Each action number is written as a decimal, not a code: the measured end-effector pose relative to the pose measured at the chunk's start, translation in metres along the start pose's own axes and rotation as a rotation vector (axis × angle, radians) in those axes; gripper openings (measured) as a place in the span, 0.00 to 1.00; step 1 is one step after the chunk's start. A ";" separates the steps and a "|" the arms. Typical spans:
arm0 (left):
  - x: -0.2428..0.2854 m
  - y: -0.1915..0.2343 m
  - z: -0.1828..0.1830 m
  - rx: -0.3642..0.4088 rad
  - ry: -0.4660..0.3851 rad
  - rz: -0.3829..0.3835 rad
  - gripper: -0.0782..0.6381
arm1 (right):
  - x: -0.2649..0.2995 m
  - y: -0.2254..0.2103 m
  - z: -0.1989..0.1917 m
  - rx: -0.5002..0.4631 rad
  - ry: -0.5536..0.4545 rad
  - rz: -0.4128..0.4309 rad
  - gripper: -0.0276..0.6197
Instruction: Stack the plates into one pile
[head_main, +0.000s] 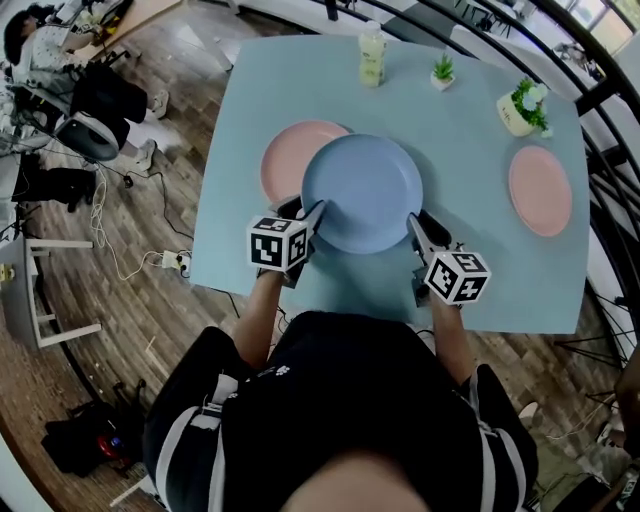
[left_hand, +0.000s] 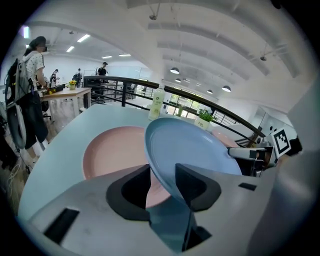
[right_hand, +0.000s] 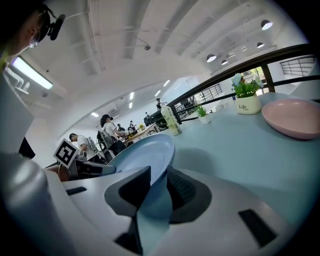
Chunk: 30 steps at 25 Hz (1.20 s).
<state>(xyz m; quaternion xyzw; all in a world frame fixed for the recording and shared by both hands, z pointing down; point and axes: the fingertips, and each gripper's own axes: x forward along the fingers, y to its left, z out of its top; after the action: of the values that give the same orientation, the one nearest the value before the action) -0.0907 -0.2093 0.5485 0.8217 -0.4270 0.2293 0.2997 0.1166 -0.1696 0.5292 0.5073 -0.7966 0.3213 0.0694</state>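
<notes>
I have the blue plate (head_main: 362, 192) pinched from both sides. My left gripper (head_main: 312, 212) is clamped on the plate's left rim, and in the left gripper view the rim runs edge-on between the two dark pads of that gripper (left_hand: 162, 182). My right gripper (head_main: 412, 222) is closed on the opposite rim, and the right gripper view shows the blue edge wedged between its pads (right_hand: 159, 187). The plate (left_hand: 195, 147) hangs clear of the light blue table (head_main: 470, 150), tilted, and its left part lies over the right edge of the first pink plate (head_main: 290, 155), which rests flat on the table (left_hand: 110, 152). The second pink plate (head_main: 540, 190) lies well apart at the table's right side (right_hand: 292, 117). Along the far edge stand a pale bottle (head_main: 372, 55), a small potted plant (head_main: 442, 70) and a white flower pot (head_main: 522, 108).
</notes>
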 end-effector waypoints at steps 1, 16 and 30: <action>-0.003 0.008 0.001 -0.003 -0.001 0.002 0.33 | 0.006 0.006 0.000 -0.003 0.004 0.004 0.20; -0.024 0.105 0.005 0.000 0.007 0.019 0.33 | 0.084 0.070 -0.006 -0.038 0.056 0.011 0.20; -0.011 0.146 0.001 0.054 0.078 0.002 0.33 | 0.123 0.082 -0.016 -0.049 0.094 -0.041 0.20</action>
<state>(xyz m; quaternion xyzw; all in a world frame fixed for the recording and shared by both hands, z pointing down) -0.2190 -0.2699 0.5841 0.8196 -0.4095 0.2730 0.2933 -0.0151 -0.2320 0.5594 0.5061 -0.7895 0.3236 0.1257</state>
